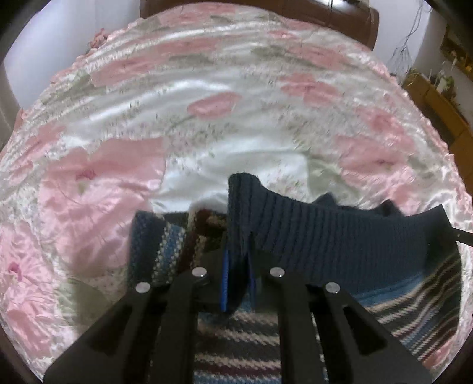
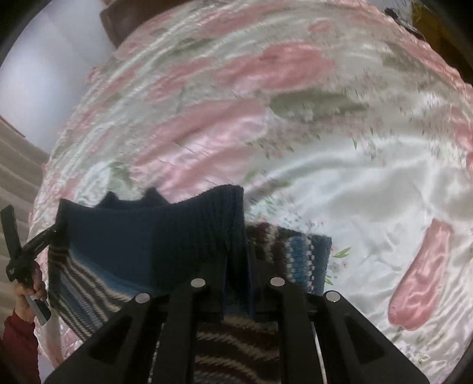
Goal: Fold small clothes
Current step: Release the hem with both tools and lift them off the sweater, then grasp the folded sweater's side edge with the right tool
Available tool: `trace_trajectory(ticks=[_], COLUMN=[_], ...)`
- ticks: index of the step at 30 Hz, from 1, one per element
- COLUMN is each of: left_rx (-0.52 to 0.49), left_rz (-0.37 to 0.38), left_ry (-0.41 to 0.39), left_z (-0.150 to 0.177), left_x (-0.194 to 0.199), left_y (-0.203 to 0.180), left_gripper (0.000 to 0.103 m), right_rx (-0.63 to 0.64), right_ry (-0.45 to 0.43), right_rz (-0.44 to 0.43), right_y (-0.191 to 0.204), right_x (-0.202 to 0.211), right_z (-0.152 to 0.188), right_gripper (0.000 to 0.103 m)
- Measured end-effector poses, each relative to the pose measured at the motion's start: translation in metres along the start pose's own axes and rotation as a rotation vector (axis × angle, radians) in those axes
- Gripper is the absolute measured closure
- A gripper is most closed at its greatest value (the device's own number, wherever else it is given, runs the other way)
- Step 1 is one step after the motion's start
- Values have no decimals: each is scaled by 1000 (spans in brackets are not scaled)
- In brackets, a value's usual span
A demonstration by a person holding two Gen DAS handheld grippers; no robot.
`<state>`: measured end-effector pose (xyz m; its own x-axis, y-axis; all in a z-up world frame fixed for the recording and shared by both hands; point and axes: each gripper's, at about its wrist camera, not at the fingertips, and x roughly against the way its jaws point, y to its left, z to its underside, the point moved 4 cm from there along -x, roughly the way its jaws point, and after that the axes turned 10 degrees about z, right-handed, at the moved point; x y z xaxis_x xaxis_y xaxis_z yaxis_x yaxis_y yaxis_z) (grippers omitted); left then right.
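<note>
A small knitted sweater hangs between my two grippers above the bed: its navy ribbed hem [image 1: 325, 224] is stretched across, with a striped blue, white and maroon body [image 1: 242, 342] below. My left gripper [image 1: 238, 265] is shut on the hem's left corner. In the right wrist view my right gripper [image 2: 236, 271] is shut on the hem [image 2: 142, 242] at its right corner. A striped sleeve [image 2: 298, 254] hangs beside the right gripper; the other sleeve [image 1: 165, 245] hangs beside the left one. The left gripper [image 2: 56, 230] also shows at the hem's far end, held by a hand [image 2: 28, 292].
A shiny bedspread [image 1: 207, 124] with pink flowers covers the bed under the sweater. A brown headboard [image 1: 266, 9] stands at the far end. Wooden furniture [image 1: 437, 97] with small items stands to the right of the bed. A red sleeve [image 2: 17, 348] is at the lower left.
</note>
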<state>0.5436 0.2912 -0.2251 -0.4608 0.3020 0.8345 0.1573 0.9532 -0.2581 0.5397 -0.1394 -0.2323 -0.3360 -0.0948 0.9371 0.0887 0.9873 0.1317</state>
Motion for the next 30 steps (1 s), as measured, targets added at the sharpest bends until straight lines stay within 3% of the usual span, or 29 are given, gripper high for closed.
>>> trace_trajectory(ticks=[7,11,13,17,20,26,28,30], left_rx=[41,82,57,11,-25,-1,13,20], left_rz=[-20,-39,-63,-22,-14,12,19,9], left_ry=[28,-31,-72,-86,-28,38,52,66], left_z=[5,4,10,51,94,146,153,157], left_x=[-16,15,45,95,110,105,98,92], left_y=[11,13,10,-4,-13,-21,-21,-19], left_gripper=[83,67,61,45,43,43,43,43], right_rx=[-51,-82,-47,64,101,104,102,129], right_ry=[14,12,-16,-29,0,47,47,47], right_rz=[-18,-56,-37,-20,-31,-27,-56,-14], right_y=[-10,-15,-16,-18,-25,-33,-31,-26], right_x=[-15,7,29,79,95,87,85,83], right_z=[6,13,22,80,132,186,189,190], right_gripper=[85,56,53,43,40,41,56,80])
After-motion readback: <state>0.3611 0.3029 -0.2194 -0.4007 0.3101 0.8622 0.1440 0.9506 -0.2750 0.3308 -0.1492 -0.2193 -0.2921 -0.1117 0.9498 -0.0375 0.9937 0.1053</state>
